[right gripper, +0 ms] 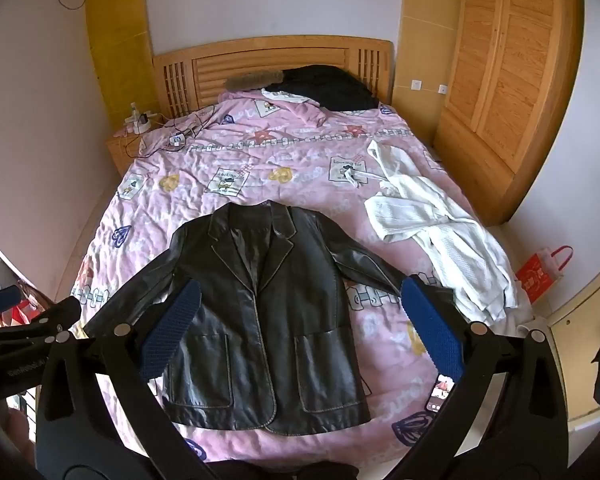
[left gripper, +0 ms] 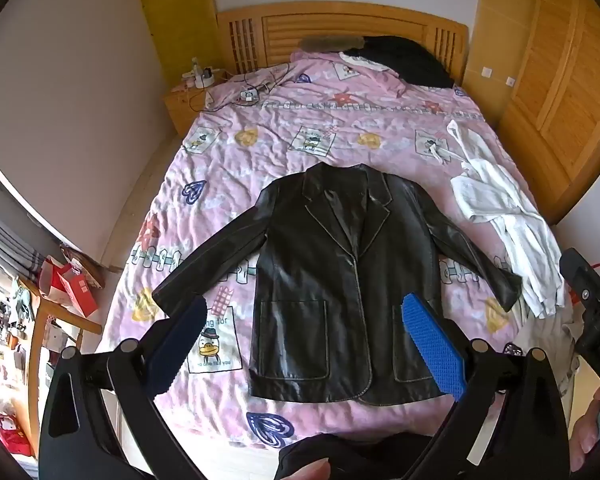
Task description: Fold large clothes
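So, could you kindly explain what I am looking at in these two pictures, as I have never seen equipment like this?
There is no robot here: a person holds a two-finger gripper in each hand, and each carries a fisheye camera looking forward along its fingers. One picture comes from the left gripper, the other from the right gripper. Both have their jaws wide apart and hold nothing. Below them is a bed with a pink patterned quilt. A black leather jacket lies spread flat on it, sleeves out, ready for folding. A crumpled white garment lies to its right, and a dark garment sits by the wooden headboard.
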`<state>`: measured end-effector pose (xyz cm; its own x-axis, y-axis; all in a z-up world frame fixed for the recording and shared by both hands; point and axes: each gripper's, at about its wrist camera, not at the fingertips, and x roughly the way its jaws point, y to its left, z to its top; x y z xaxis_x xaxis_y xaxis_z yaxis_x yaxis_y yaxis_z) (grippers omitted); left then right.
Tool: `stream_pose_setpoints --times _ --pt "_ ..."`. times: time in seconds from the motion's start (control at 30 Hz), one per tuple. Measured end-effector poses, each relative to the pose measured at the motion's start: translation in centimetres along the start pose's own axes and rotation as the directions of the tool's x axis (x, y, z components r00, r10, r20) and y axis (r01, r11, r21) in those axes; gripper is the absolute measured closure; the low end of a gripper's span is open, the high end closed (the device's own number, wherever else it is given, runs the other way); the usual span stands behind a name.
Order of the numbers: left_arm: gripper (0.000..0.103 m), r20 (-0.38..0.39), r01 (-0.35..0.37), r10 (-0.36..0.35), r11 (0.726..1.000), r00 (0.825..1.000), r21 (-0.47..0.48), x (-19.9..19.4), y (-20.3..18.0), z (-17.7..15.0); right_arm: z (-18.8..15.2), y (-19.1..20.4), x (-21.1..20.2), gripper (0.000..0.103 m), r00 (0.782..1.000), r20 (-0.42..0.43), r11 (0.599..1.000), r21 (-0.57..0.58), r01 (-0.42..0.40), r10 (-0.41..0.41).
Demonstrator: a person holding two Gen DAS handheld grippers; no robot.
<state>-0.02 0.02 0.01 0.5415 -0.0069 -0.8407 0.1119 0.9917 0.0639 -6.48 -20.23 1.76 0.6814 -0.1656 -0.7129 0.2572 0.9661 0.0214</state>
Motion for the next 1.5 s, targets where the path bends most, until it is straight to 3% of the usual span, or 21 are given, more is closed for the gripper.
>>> stream_pose_setpoints --times 1.5 --pt "0.008 -0.009 0.003 -0.003 1.0 1.0 0.001 0.12 -0.75 0.04 0.22 0.35 -0.08 0.005 1.0 -0.001 1.0 -0.002 0.001 -0.001"
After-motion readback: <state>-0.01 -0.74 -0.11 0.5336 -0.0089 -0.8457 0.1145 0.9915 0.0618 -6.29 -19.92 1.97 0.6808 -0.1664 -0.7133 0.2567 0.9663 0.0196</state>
